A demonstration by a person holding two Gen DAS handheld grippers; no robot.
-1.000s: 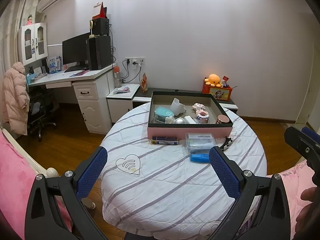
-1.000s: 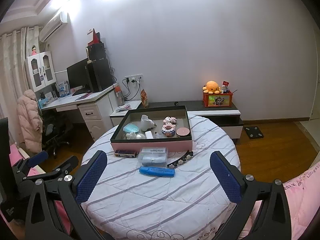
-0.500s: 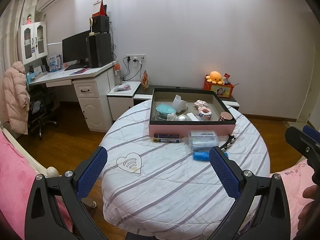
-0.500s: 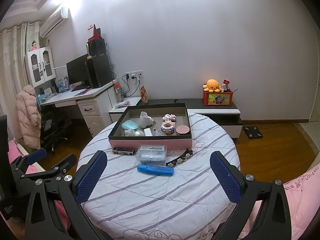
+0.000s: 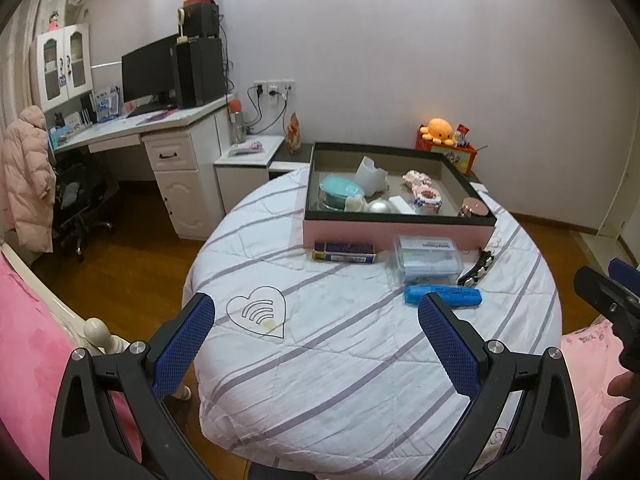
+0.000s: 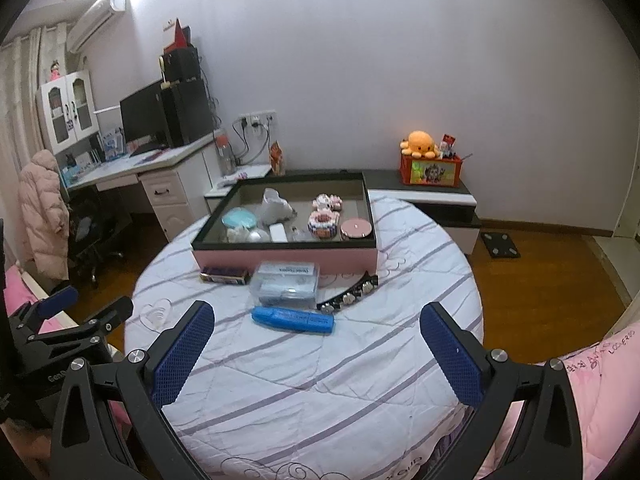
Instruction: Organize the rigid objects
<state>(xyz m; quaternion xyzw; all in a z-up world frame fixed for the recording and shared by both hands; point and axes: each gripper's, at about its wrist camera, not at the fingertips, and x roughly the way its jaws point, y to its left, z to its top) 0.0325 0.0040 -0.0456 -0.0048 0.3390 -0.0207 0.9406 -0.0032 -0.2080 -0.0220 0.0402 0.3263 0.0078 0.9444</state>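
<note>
Lying on the round desk: four loose items sit just in front of the pink box, none of them held.
Blue case (image 6: 292, 320): flat on the striped cloth, nearest the cameras, just in front of the clear box.
Clear box (image 6: 286, 284): a transparent plastic container with a printed label on its lid, close to the pink box's front wall.
Dark carton (image 6: 224, 274): a small dark blue and yellow pack, left of the clear box, by the front wall of the pink box.
Hair clip (image 6: 349, 295): black with pale ornaments, lying at a slant right of the clear box.
Pink box (image 6: 280, 258): open-topped with a dark rim, at the far side of the desk; inside are a teal round tin, a white cup-like piece, a silver dome, bead-like pink and white pieces and a round pink compact.
Left tongs (image 5: 316, 322): spread wide, empty, hovering over the near left part of the desk, above a heart-shaped print (image 5: 258, 314).
Right tongs (image 6: 318, 330): spread wide, empty, above the near edge, well short of the blue case.
Desk (image 6: 304, 392): round, covered with a white quilted cloth with purple stripes.
Surroundings: a white computer desk with a monitor to the left, a low cabinet with an orange plush toy (image 6: 419, 143) behind.
</note>
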